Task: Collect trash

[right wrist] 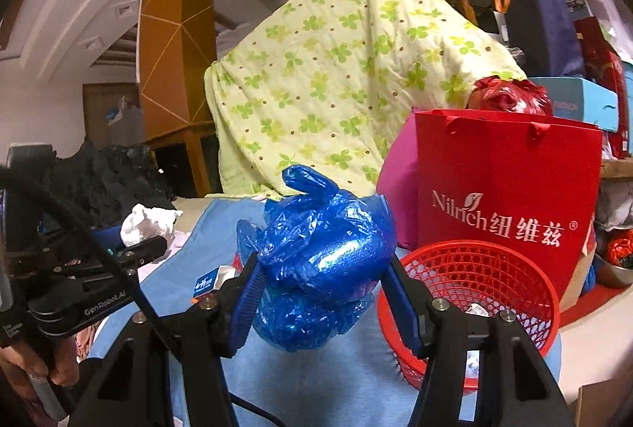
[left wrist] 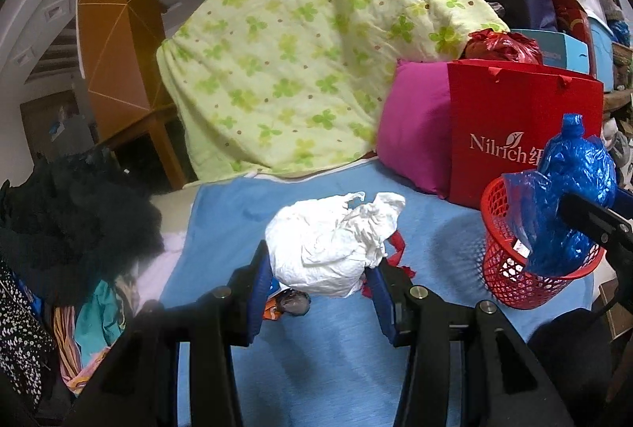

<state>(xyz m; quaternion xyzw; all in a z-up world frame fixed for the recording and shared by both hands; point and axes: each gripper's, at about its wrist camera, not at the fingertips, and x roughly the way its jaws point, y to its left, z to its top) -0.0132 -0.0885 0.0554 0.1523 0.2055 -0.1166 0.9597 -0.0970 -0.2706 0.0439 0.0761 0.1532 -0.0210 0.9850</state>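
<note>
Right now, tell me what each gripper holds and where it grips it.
Left gripper: crumpled white bag, clamped across its sides. Right gripper: crumpled blue bag, clamped across its middle.

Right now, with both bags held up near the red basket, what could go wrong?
The left hand-held gripper pinches the white bag only at its sides; something already pokes out underneath and could drop onto the blue cloth. The blue bag in the right hand-held gripper looks bulky against the red basket, so it might snag the rim or tip it.
</note>
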